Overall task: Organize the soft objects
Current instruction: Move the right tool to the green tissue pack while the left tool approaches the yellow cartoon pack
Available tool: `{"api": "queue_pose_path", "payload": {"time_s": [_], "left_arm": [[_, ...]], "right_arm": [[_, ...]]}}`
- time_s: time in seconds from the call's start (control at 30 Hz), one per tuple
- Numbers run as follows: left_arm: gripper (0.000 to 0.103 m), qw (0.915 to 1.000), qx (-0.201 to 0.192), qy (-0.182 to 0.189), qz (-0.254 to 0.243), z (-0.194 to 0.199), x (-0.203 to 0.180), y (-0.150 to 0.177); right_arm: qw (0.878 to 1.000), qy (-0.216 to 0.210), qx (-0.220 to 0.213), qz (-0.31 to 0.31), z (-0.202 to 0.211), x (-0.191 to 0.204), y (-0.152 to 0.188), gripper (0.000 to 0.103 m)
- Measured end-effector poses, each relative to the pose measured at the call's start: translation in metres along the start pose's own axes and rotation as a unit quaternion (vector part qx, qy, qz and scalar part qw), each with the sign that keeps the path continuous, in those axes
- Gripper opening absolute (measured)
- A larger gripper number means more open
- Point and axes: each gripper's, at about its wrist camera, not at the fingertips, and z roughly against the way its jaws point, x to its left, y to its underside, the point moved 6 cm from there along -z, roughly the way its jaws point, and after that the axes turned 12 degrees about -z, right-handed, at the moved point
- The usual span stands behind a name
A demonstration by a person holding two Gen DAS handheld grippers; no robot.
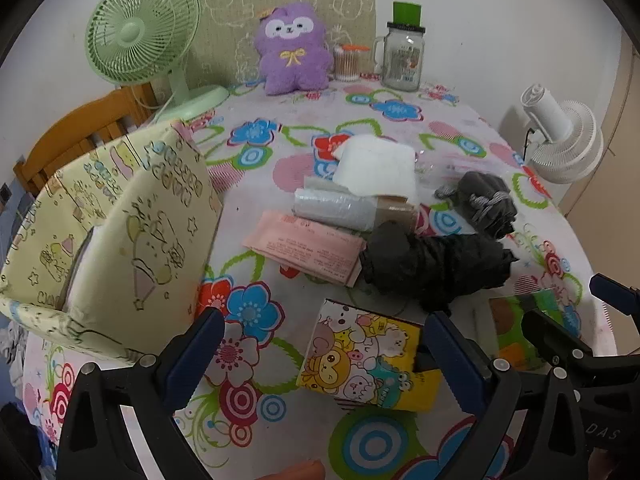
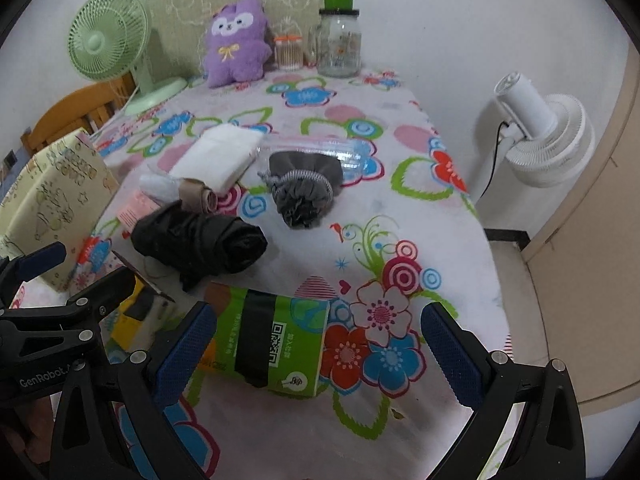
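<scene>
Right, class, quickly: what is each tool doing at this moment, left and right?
Left tool: open, holding nothing, fingers either side of the cartoon tissue pack.
Right tool: open, holding nothing, over the green tissue pack.

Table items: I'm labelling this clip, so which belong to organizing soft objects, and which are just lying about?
Belong to the job:
cartoon tissue pack
green tissue pack
black rolled bundle
grey pouch
white folded cloth
fabric storage box

Just lying about:
green fan
purple plush
glass jar
white fan
</scene>
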Motion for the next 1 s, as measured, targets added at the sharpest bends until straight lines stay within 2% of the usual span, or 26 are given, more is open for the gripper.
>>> {"api": "queue_pose_path", "payload": {"time_s": [0.27,0.53,0.67,0.73,0.83,0.97,1.0], "left_arm": [[0.101,0.9997,0.024,0.007,0.008,-0.018,0.003,0.009],[0.102,0.9992,0.021,0.024,0.025,-0.021,0.008,0.014],[0.092,0.9981,0.026,0.040,0.039,-0.020,0.010,0.017],[0.092,0.9978,0.021,0.053,0.033,-0.017,0.008,0.016],[0.092,0.9988,0.016,0.044,0.018,-0.016,0.005,0.015],[0.103,0.9988,0.012,0.042,0.022,-0.018,0.006,0.015],[0.103,0.9989,0.009,0.038,0.026,-0.020,0.007,0.015]], "right_arm": [[0.999,-0.021,0.027,0.006,-0.016,0.006,0.004,0.103],[0.998,-0.033,0.044,0.006,-0.019,0.012,0.005,0.103],[0.998,-0.044,0.051,0.006,-0.017,0.015,0.006,0.103],[0.998,-0.036,0.050,0.013,-0.016,0.016,0.007,0.103],[0.998,-0.025,0.052,0.018,-0.016,0.016,0.008,0.103],[0.998,-0.017,0.053,0.015,-0.018,0.013,0.008,0.103],[0.998,-0.018,0.054,0.014,-0.019,0.013,0.008,0.103]]}}
